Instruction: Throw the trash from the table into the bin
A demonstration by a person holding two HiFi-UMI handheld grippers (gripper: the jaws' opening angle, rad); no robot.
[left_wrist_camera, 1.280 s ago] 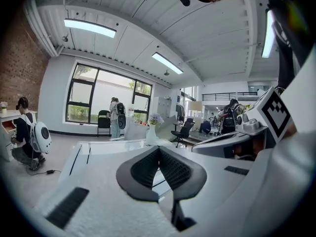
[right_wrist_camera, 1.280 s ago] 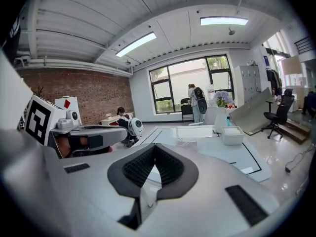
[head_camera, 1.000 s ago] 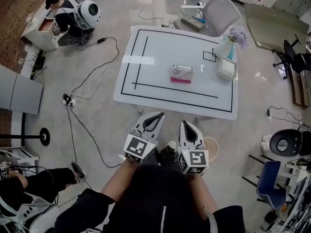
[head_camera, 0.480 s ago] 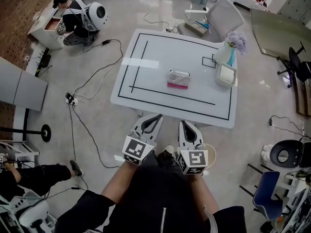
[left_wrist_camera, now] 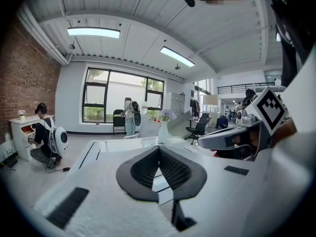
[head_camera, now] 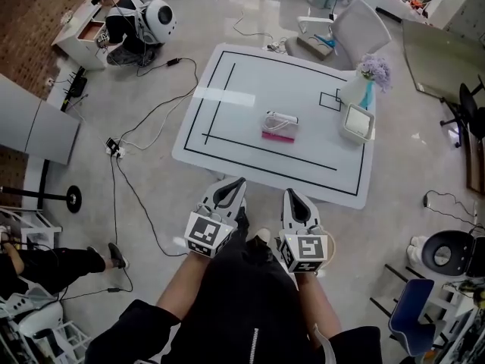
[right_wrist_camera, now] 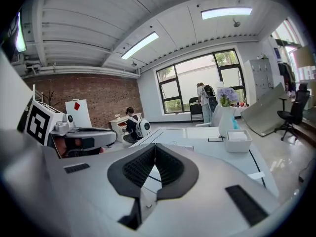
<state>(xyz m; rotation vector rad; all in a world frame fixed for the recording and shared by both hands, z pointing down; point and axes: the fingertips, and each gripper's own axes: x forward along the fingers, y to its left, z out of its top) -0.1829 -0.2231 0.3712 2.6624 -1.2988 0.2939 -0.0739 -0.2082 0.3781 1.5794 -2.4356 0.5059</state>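
A white and pink packet (head_camera: pixel 279 124) lies in the middle of the white table (head_camera: pixel 227 139) with black lines. Both grippers hover side by side just short of the table's near edge, pointing at it. My left gripper (head_camera: pixel 235 183) is shut with nothing in it, and its jaws (left_wrist_camera: pixel 159 150) meet at the tip. My right gripper (head_camera: pixel 291 195) is also shut and empty (right_wrist_camera: pixel 154 147). A pale round bin (head_camera: pixel 332 235) on the floor shows only as a sliver beside the right gripper. In both gripper views the jaws hide the packet.
A vase of purple flowers (head_camera: pixel 365 80) and a white square box (head_camera: pixel 356 122) stand at the table's right end. Cables (head_camera: pixel 129 165) trail over the floor on the left. A person (head_camera: pixel 129 21) crouches at a far cabinet. Chairs (head_camera: pixel 447 252) stand on the right.
The table has come a little nearer and turned slightly in the view. Both grippers have edged toward its near edge and stayed shut.
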